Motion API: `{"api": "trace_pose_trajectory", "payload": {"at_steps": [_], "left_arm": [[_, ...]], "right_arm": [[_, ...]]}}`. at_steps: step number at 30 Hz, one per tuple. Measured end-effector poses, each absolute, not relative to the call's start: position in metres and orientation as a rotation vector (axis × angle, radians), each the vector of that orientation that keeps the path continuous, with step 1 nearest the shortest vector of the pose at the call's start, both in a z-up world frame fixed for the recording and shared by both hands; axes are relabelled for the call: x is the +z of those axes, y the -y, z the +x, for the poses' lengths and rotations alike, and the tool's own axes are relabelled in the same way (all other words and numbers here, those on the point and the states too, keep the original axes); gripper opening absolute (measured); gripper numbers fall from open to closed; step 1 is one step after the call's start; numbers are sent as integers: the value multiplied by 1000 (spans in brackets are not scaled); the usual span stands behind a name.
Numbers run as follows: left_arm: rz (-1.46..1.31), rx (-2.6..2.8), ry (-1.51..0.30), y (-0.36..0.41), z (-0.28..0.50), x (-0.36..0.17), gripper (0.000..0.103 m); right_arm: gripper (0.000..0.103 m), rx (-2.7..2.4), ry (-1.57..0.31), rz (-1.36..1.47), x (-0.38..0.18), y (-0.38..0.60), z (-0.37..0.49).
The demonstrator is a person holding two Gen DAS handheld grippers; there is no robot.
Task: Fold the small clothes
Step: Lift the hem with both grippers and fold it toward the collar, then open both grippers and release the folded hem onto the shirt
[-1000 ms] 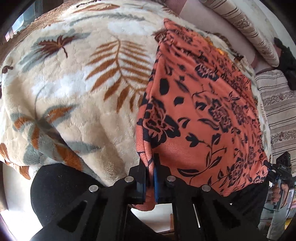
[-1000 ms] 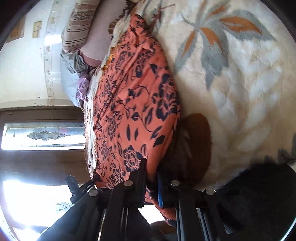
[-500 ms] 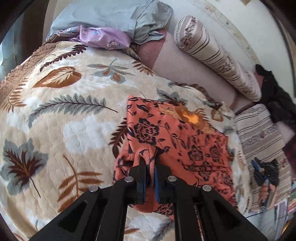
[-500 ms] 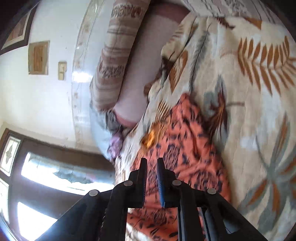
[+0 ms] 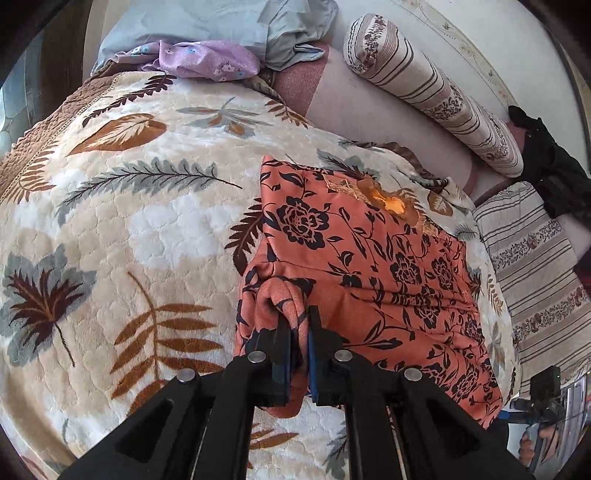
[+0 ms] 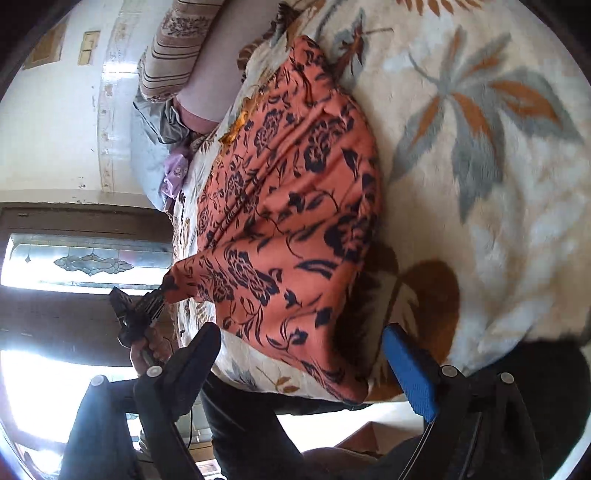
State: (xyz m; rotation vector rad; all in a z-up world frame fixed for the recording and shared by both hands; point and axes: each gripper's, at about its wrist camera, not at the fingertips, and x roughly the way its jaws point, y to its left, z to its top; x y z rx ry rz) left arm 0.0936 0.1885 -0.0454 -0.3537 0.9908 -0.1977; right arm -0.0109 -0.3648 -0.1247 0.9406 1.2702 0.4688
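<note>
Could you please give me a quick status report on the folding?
Left hand-held gripper shut on orange floral garment. Right hand-held gripper open, empty. Garment lying on leaf-print blanket. Nothing in the way.

A leaf-patterned blanket (image 5: pixel 122 229) fills the left and centre. At upper left lie a lilac cloth (image 5: pixel 207 61) and grey cloth (image 5: pixel 221 22). A striped bolster (image 5: pixel 424 85) crosses the upper right, beside dark clothing (image 5: pixel 554 166).
</note>
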Motion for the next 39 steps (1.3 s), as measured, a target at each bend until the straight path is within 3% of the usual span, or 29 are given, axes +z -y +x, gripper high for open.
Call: {"api": "trace_pose_trajectory", "payload": {"at_steps": [1, 2, 3, 4, 9, 17, 22, 25, 26, 27, 28, 29, 30, 34, 39], "left_arm": [[-352, -200, -991, -188, 92, -45, 8], [-351, -199, -992, -187, 90, -45, 8], [-351, -194, -994, -187, 86, -45, 8], [-352, -194, -992, -186, 82, -43, 8], [-330, -210, -940, -183, 47, -27, 8], [-297, -297, -886, -170, 16, 5, 8], [-300, -318, -825, -175, 109, 37, 8], [-313, -304, -827, -177, 195, 29, 9], [-322, -260, -857, -179, 223, 14, 22], [-338, -223, -921, -181, 249, -6, 49], [-364, -164, -1010, -184, 268, -30, 59], [-381, -119, -1073, -188, 277, -52, 64], [-385, -101, -1116, -191, 281, -68, 64], [-409, -36, -1079, -218, 253, -80, 66], [-402, -121, -1031, -224, 189, -71, 71]], "right_arm": [[86, 473, -1283, 941, -132, 357, -10], [67, 487, -1297, 950, -139, 349, -7], [31, 495, -1316, 955, -144, 340, -2], [16, 487, -1326, 933, -146, 334, -3], [10, 552, -1205, 940, -119, 336, -13], [10, 646, -1015, 1015, -78, 365, 15], [9, 646, -885, 1008, -49, 375, 129], [9, 520, -813, 1025, -50, 390, 214], [12, 450, -831, 1064, -63, 394, 237], [21, 379, -883, 1075, -79, 398, 255], [31, 319, -948, 1040, -94, 397, 266], [62, 272, -986, 1000, -105, 396, 267], [80, 246, -988, 984, -111, 398, 260], [80, 257, -948, 927, -117, 401, 207], [80, 311, -1040, 688, -111, 384, 192]]}}
